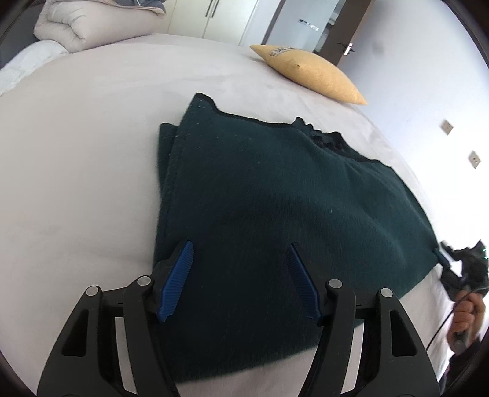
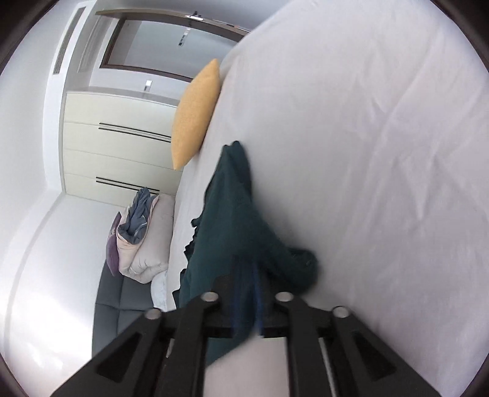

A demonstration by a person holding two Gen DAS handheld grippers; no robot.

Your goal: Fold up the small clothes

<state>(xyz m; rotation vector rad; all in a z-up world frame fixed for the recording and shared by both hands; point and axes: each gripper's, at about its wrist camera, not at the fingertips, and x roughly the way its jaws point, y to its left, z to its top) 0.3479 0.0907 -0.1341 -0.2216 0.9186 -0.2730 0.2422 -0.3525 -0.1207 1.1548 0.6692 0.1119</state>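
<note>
Dark green knit, a folded garment (image 1: pixel 275 213), lies flat on the pale bed (image 1: pixel 76 152), filling the middle of the left wrist view. Its left edge shows two stacked layers, and a dark ragged trim runs along its far edge. The left gripper (image 1: pixel 241 281) hangs over the near left part of the garment with its jaws spread wide; the blue pads (image 1: pixel 177 281) stand apart with only cloth showing below them, and nothing is pinched between them.

At the garment's right corner the right gripper (image 1: pixel 443 256) meets the cloth, with a hand (image 1: pixel 464 314) on its handle and a thin cable running down from it. In the right wrist view, which is rolled sideways and blurred, the right gripper (image 2: pixel 247 293) has its jaws drawn close on a fold of the green cloth (image 2: pixel 232 220), which rises in a bunched ridge from the bed (image 2: pixel 366 152) toward the camera. The blue pads are smeared by the blur, but cloth lies between them.

A yellow cushion (image 1: pixel 308 73) sits on the far right part of the bed, well apart from the garment. A rolled pale quilt (image 1: pixel 91 27) lies at the far left, with cream cupboards (image 2: pixel 116 152) beyond it.
</note>
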